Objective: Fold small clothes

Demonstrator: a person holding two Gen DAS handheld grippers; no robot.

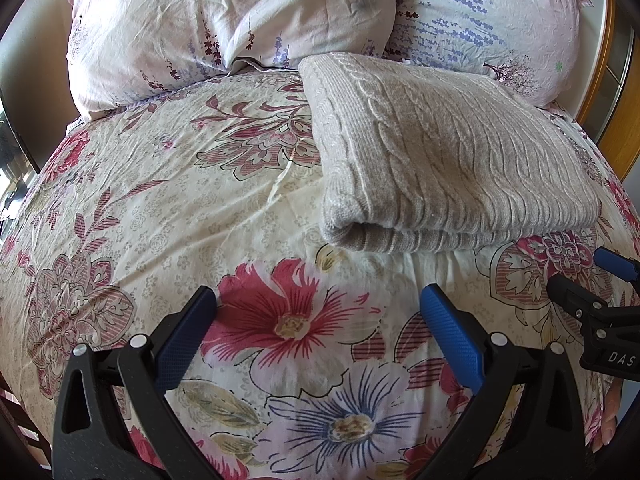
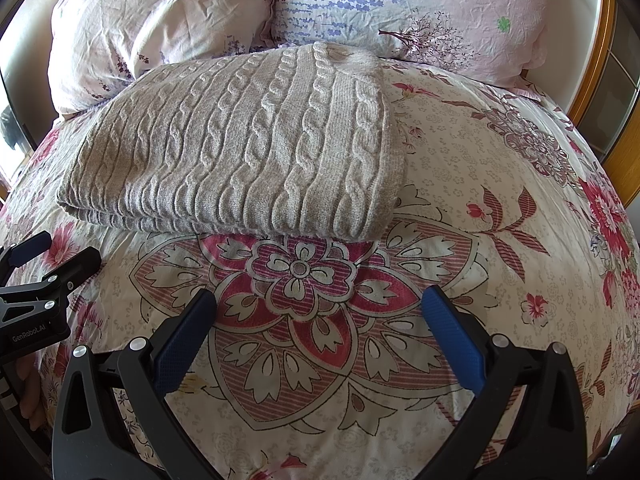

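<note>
Folded grey cable-knit sweater (image 1: 448, 152) lying flat on the floral bedspread (image 1: 168, 208), near the head edge of the bed, far end touching the 2 pillows (image 1: 224, 20). Left gripper (image 1: 318, 300) spread wide, holding nothing, hovering over the bedspread short of the sweater's near fold. Right gripper (image 2: 320, 300) likewise spread wide, empty, just short of the sweater.

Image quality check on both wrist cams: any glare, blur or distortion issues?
Left wrist: strong fisheye bulge, dark corner vignette, bright patch low on the floral duvet; folded cable-knit sweater sharp. Right wrist: same bulge, even daylight, knit texture crisp, soft shadow under the sweater's near edge.
</note>
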